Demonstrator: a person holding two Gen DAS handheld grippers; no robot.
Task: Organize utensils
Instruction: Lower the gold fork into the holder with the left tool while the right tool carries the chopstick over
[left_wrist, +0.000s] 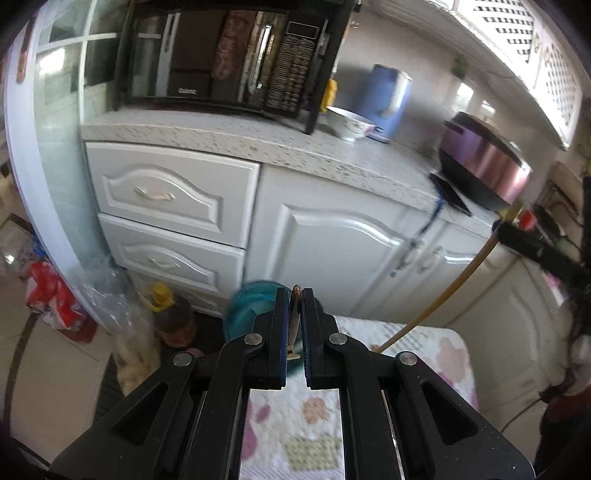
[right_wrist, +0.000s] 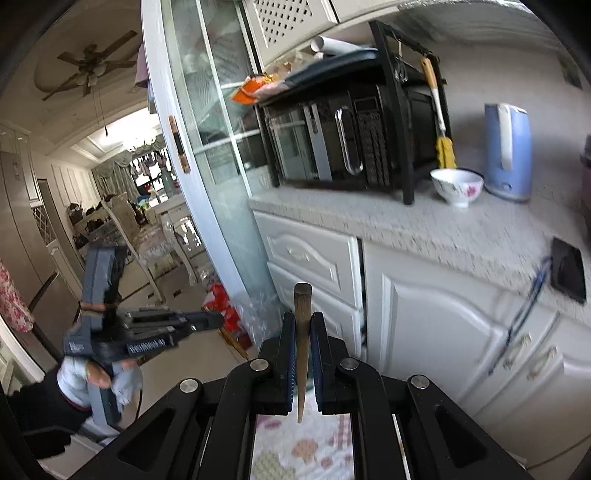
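Note:
My left gripper (left_wrist: 294, 292) is shut on a thin brown chopstick (left_wrist: 293, 321) with a gold end, which stands upright between the pads. The right gripper (right_wrist: 303, 316) is shut on a tapered wooden chopstick (right_wrist: 302, 332) whose thick end pokes up past the fingertips. In the left wrist view the right gripper (left_wrist: 504, 227) shows blurred at the right edge, and its long chopstick (left_wrist: 443, 291) slants down toward the floral tablecloth (left_wrist: 424, 343). In the right wrist view the left gripper (right_wrist: 218, 319) sits at the left, held by a gloved hand (right_wrist: 122, 380).
Ahead is a speckled counter (right_wrist: 424, 229) over white cabinets (left_wrist: 332, 251). On it stand a black microwave (right_wrist: 332, 144), a flowered bowl (right_wrist: 456, 186), a blue kettle (right_wrist: 508, 147) and a pink pot (left_wrist: 484, 158). A glass door (right_wrist: 207, 155), bags and an oil bottle (left_wrist: 170, 314) are at the left.

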